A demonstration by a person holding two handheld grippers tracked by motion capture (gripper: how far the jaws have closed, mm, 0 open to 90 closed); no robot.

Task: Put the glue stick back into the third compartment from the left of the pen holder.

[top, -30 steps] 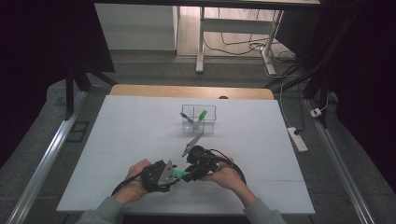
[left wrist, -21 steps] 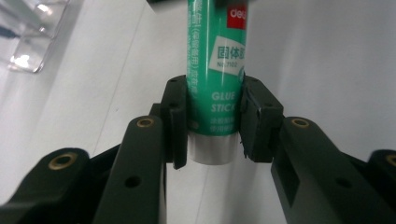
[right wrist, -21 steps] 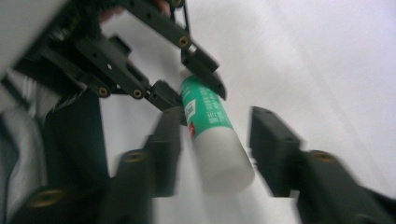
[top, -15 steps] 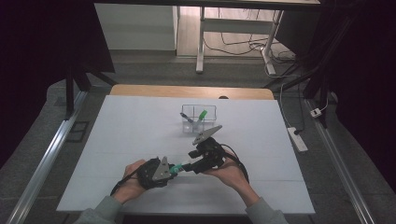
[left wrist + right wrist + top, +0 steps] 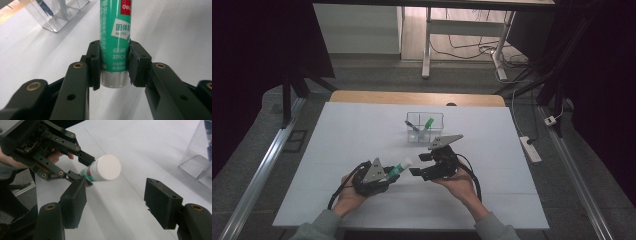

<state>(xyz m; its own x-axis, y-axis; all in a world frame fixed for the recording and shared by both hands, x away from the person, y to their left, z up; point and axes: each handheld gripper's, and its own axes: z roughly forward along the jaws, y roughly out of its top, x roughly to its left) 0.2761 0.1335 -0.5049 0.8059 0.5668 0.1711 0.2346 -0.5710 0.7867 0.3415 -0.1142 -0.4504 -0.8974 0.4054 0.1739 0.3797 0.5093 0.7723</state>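
A green glue stick [image 5: 115, 37] with a white cap [image 5: 106, 168] is clamped near its silver base between the pads of my left gripper [image 5: 115, 67]. The stick [image 5: 398, 167] points right, toward my right gripper [image 5: 419, 165]. The left jaws have just been closing onto it. My right gripper [image 5: 117, 205] faces the cap from a short way off, apart from it. Its jaws have just been opening and nothing lies between them. From the right gripper view, the left gripper [image 5: 83, 171] grips the stick's far end.
A clear plastic organiser [image 5: 412, 134] stands on the white table [image 5: 337, 135] behind the grippers, holding a green marker [image 5: 428, 124] and a blue pen [image 5: 412, 126]. A power strip [image 5: 531, 149] lies off the table's right edge.
The two grippers were close together around the stick; the right one has drawn back to the right and opened. The left gripper keeps the glue stick.
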